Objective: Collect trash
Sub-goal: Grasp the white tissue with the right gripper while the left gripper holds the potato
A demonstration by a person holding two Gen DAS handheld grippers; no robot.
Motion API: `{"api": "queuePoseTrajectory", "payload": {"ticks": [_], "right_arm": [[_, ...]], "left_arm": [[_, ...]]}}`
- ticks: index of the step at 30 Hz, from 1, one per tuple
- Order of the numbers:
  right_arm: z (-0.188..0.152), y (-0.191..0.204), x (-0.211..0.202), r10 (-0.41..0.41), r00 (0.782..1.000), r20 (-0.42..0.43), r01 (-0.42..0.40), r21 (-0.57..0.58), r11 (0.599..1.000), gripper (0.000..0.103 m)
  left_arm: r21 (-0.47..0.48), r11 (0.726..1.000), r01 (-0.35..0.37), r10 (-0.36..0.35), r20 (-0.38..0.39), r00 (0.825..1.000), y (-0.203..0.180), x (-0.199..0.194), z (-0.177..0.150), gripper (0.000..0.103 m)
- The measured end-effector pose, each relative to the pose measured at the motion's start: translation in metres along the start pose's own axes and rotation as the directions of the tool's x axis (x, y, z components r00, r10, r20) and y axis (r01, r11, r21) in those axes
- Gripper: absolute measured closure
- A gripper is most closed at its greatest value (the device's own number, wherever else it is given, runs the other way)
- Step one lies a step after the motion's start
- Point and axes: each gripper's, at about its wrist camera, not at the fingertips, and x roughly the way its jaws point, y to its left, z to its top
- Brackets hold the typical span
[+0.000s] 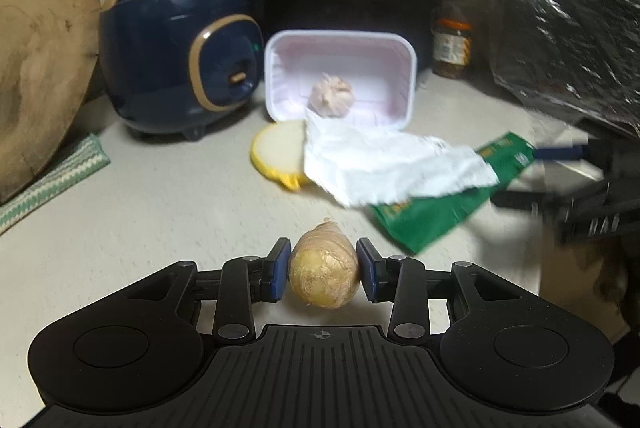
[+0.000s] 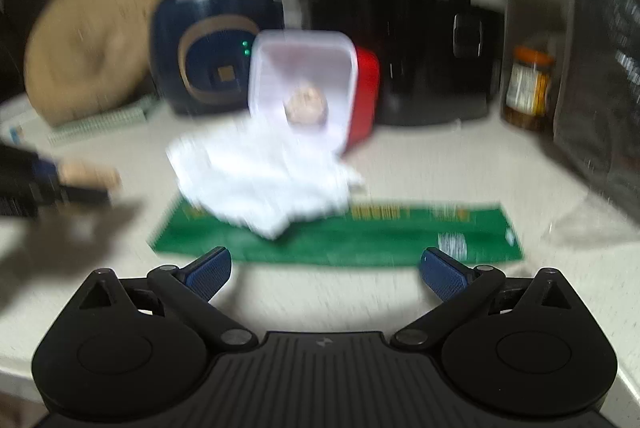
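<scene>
My left gripper (image 1: 323, 268) is shut on a tan crumpled ball (image 1: 323, 270) just above the counter. Ahead lies a white tub (image 1: 340, 76) tipped on its side with another crumpled ball (image 1: 331, 95) inside. A white paper napkin (image 1: 384, 168) lies over a green wrapper (image 1: 448, 204) in front of the tub. My right gripper (image 2: 325, 270) is open and empty, just short of the green wrapper (image 2: 360, 236), with the napkin (image 2: 260, 180) and the tub (image 2: 304, 84) beyond. The right view is motion-blurred.
A yellow lid (image 1: 280, 156) lies by the tub. A navy rice cooker (image 1: 180, 52), a wooden board (image 1: 36, 60), a striped cloth (image 1: 52, 180), a black appliance (image 1: 344, 12), a jar (image 1: 452, 46) and a dark bag (image 1: 568, 48) line the back of the counter.
</scene>
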Motion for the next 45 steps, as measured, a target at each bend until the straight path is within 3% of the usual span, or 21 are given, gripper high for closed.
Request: {"api": "queuePoseTrajectory", "payload": {"ticks": [7,10,13,14,15,20,24,28,29,31,33,38,40,42,43,45], "right_arm": [[0.02,0.018,0.014,0.028,1.0,0.011,-0.029,0.01,1.0,0.001],[0.02,0.023,0.025,0.042,0.999,-0.02,-0.042,0.019,0.999,0.01],[0.02,0.026,0.032,0.063,0.997,-0.054,-0.061,0.027,0.998,0.035],[0.02,0.026,0.033,0.066,0.996,-0.067,-0.064,0.026,0.998,0.059],[0.021,0.025,0.035,0.073,0.994,-0.086,-0.071,0.032,0.997,0.076],[0.027,0.011,0.018,0.035,0.999,-0.04,-0.032,0.081,0.996,0.092],[0.037,-0.001,-0.006,0.025,1.0,0.017,-0.026,0.092,0.995,0.094],[0.039,-0.009,-0.008,0.031,1.0,0.003,-0.031,0.1,0.994,0.093],[0.038,-0.009,-0.004,0.038,0.999,-0.009,-0.037,0.109,0.993,0.091],[0.033,-0.008,0.006,0.039,0.998,-0.04,-0.033,0.134,0.99,0.076],[0.027,-0.006,0.018,0.023,0.998,-0.057,-0.014,0.161,0.987,0.053],[0.018,0.001,0.043,0.038,0.993,-0.112,-0.014,0.202,0.979,0.05],[0.016,0.008,0.044,0.01,0.995,-0.101,0.007,0.17,0.985,0.055],[0.018,0.013,0.042,0.018,0.994,-0.108,-0.004,0.126,0.992,0.09],[0.02,0.014,0.04,0.032,0.993,-0.112,-0.018,0.121,0.992,0.097],[0.023,0.011,0.029,0.05,0.994,-0.094,-0.038,0.127,0.991,0.1]], "left_arm": [[-0.001,1.0,0.02,-0.02,-0.015,1.0,-0.005,-0.005,-0.007,0.062],[0.004,1.0,0.024,-0.024,-0.016,1.0,-0.006,-0.008,-0.008,0.062],[0.007,1.0,0.026,-0.026,-0.016,1.0,-0.006,-0.01,-0.01,0.062],[0.008,1.0,0.026,-0.026,-0.016,1.0,-0.006,-0.011,-0.01,0.062],[0.007,1.0,0.027,-0.027,-0.016,1.0,-0.006,-0.011,-0.01,0.062],[0.011,0.999,0.031,-0.031,-0.016,0.999,-0.007,-0.011,-0.011,0.062],[0.014,0.999,0.037,-0.037,-0.016,0.999,-0.009,-0.01,-0.01,0.062],[0.017,0.999,0.041,-0.041,-0.012,0.999,-0.01,-0.011,-0.01,0.062],[0.018,0.999,0.041,-0.041,-0.012,0.999,-0.011,-0.011,-0.01,0.062],[0.018,0.999,0.038,-0.037,-0.012,0.999,-0.01,-0.012,-0.011,0.062],[0.017,0.999,0.033,-0.033,-0.011,0.999,-0.009,-0.014,-0.012,0.062],[0.016,0.999,0.032,-0.031,-0.01,0.999,-0.007,-0.015,-0.012,0.062],[0.013,0.999,0.031,-0.031,-0.01,0.999,-0.006,-0.016,-0.013,0.062],[0.011,0.999,0.031,-0.031,-0.012,0.999,-0.004,-0.017,-0.013,0.062],[0.01,0.999,0.032,-0.031,-0.012,0.999,-0.003,-0.017,-0.013,0.062],[0.006,0.999,0.032,-0.032,-0.012,0.999,-0.002,-0.017,-0.014,0.062]]}}
